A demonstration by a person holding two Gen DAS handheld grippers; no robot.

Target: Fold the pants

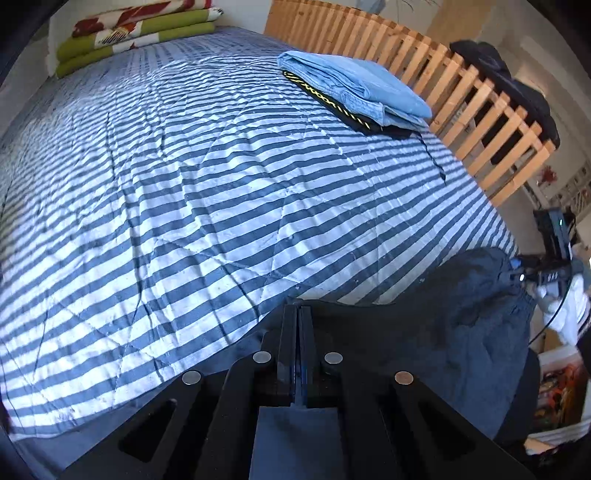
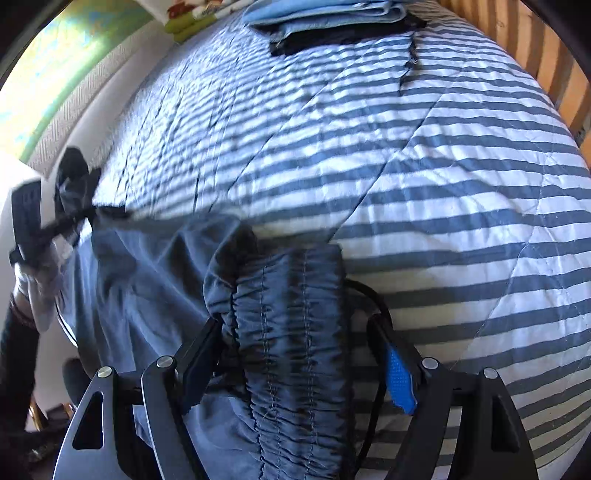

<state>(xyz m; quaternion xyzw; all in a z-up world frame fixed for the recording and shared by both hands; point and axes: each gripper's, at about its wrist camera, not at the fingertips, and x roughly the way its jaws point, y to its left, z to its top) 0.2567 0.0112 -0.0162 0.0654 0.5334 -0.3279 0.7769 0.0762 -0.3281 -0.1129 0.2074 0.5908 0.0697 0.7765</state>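
Observation:
Dark blue pants lie at the near edge of the striped bed, and their gathered elastic waistband runs up between the fingers of my right gripper. That gripper stands open: the blue pad is clear of the cloth, while the left finger sits against it. My left gripper is shut, its fingers pressed together at the pants edge. In the right wrist view the left gripper has a bunch of dark cloth at its tip. A gloved hand carries the right gripper.
A blue-and-white striped quilt covers the bed. A stack of folded light blue garments on a black one lies at the far right beside a wooden slatted rail. A folded green and red blanket sits at the head. A thin black cord lies on the quilt.

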